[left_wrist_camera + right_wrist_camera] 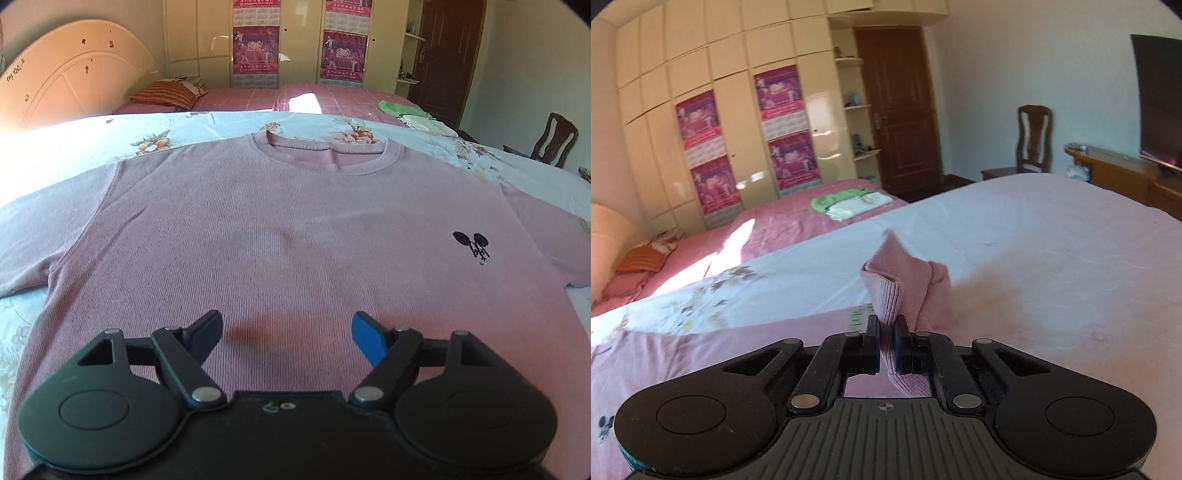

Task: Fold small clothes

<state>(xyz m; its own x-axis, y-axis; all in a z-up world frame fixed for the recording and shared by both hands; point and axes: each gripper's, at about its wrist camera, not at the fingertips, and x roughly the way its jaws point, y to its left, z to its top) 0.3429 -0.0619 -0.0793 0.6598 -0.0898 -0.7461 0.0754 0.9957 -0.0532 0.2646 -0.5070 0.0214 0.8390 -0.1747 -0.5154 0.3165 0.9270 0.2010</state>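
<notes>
A pink ribbed T-shirt (pixel 280 221) lies flat, front up, on the pale floral bedsheet (pixel 221 127), its neck hole at the far side and a small black mouse logo (pixel 472 245) on its right chest. My left gripper (pixel 287 334) hovers over the shirt's lower middle with its jaws wide apart and nothing between them. In the right wrist view my right gripper (pixel 885 345) is shut on a bunched fold of the pink shirt's sleeve (pixel 905 277), lifted off the sheet (pixel 1034 236). The shirt's body (pixel 701 354) stretches away to the left.
Folded green and white clothes (pixel 849 203) lie on a second bed with a pink cover (pixel 783 225) behind. An orange striped pillow (pixel 166 94) sits by the headboard. Wardrobes with pink posters, a brown door, a wooden chair (pixel 1034 140) and a TV stand line the walls.
</notes>
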